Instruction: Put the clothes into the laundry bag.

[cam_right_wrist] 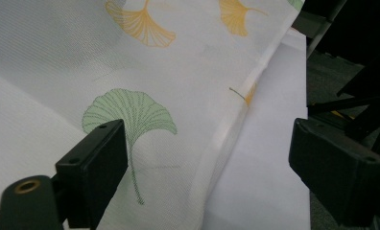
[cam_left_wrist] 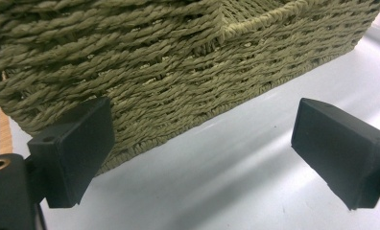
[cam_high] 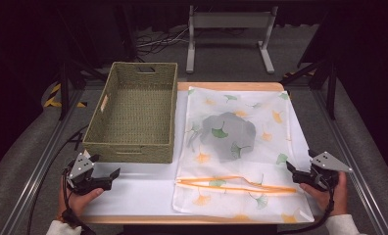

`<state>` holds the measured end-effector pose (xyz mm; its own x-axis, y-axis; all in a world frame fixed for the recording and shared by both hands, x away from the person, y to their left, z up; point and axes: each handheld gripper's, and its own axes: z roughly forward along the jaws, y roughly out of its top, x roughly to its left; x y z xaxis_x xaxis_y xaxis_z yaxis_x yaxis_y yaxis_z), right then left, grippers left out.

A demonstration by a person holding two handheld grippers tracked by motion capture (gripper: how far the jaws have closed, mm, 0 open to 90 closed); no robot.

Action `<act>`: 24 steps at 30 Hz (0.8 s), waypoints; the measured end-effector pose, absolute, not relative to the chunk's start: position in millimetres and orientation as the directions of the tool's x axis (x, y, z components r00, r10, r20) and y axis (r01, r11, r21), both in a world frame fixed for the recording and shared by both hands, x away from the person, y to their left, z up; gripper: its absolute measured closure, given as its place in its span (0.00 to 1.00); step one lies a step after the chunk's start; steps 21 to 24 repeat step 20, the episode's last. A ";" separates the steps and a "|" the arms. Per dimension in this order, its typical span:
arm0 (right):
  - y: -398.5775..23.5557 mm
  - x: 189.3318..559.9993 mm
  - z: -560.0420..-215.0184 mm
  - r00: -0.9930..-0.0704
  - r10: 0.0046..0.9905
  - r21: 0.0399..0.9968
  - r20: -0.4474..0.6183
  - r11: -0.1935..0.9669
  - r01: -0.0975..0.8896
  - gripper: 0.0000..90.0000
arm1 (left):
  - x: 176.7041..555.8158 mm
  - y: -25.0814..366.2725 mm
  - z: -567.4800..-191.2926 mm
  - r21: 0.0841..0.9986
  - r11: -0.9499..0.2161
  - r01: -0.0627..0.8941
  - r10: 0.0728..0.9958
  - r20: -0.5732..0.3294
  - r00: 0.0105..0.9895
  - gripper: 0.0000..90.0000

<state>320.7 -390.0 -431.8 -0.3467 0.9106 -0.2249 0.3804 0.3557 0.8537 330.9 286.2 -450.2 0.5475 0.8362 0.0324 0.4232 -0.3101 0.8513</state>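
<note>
So the woven basket (cam_high: 133, 112) sits on the bench (cam_high: 138, 188), and everything else reads off it. Left claw (cam_high: 106, 177) hangs just in front of the basket's near wall, jaws spread wide, holding nothing, probably parked to steady it later. Right of the basket lies the mesh laundry bag (cam_high: 241, 147) with something grey inside (orange zipper toward the person). Right claw (cam_high: 294, 172), farthest from the basket, gapes empty at the bag's edge, likely lining up a pinch.
</note>
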 end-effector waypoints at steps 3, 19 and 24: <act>-388.9 320.7 -431.6 -0.351 0.908 0.851 -0.230 0.362 0.380 0.16 | 330.7 286.8 -449.6 0.855 -0.302 0.421 0.839 0.029 0.544 0.09; -382.9 319.4 -431.9 -0.370 0.903 0.855 -0.218 0.360 0.374 0.17 | 332.2 285.5 -448.6 0.857 -0.302 0.418 0.838 0.030 0.544 0.09; -383.1 319.3 -431.9 -0.368 0.903 0.856 -0.221 0.360 0.371 0.17 | 332.6 285.6 -448.7 0.856 -0.301 0.420 0.838 0.028 0.544 0.09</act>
